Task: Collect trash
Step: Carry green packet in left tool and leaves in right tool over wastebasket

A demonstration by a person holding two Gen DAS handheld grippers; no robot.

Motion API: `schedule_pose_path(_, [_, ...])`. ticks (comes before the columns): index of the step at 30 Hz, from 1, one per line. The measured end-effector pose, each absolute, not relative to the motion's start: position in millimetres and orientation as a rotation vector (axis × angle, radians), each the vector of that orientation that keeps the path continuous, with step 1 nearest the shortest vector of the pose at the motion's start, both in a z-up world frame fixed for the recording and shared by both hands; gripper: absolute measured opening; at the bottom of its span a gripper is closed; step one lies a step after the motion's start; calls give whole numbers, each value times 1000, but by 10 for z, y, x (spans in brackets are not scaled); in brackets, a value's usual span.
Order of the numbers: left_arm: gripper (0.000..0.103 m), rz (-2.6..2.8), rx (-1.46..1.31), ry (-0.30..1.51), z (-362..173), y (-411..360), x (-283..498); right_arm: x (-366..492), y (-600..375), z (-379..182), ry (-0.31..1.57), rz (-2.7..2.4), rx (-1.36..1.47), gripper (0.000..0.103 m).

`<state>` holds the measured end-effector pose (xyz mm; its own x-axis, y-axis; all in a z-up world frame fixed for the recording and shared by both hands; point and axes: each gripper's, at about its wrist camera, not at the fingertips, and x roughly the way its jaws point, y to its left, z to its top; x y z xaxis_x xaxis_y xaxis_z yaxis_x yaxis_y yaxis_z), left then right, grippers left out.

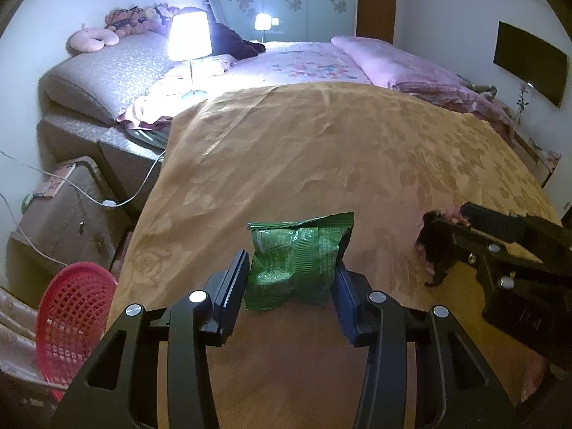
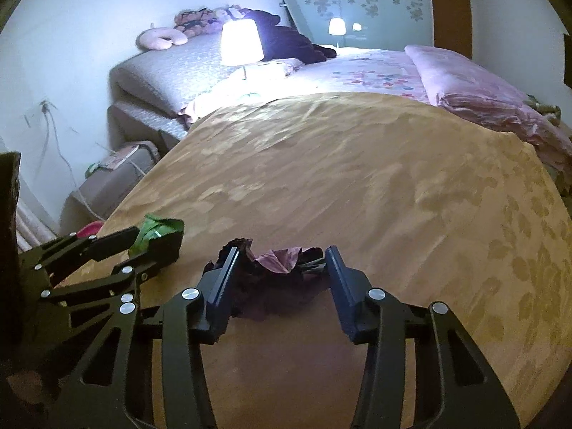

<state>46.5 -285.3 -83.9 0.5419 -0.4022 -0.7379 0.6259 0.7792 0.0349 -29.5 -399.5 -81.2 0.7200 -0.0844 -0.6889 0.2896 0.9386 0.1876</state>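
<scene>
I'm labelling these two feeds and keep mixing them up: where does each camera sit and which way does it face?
Left wrist: on the left gripper, facing up the bed at the green snack bag; right gripper enters at right.
Right wrist: on the right gripper, facing the dark crumpled wrapper; left gripper enters at left.
Shared: yellow bedspread, lit lamp, both pieces of trash.

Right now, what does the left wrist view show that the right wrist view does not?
Only the left wrist view: the red plastic mesh basket beside the bed and the black wall screen.
Only the right wrist view: the right gripper closed around the crumpled dark purple wrapper.
Both: the left gripper holding the green foil snack bag, the golden bedspread, the lit white lamp.
</scene>
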Motion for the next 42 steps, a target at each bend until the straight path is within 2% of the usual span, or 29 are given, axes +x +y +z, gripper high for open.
schedule_pose_path(28, [43, -582, 280, 729, -425, -1971, 201, -369, -3383, -703, 745, -94, 259, 44])
schedule_pose_path(42, [43, -484, 231, 751, -375, -1466, 417, -165, -3230, -637, 754, -62, 219, 44])
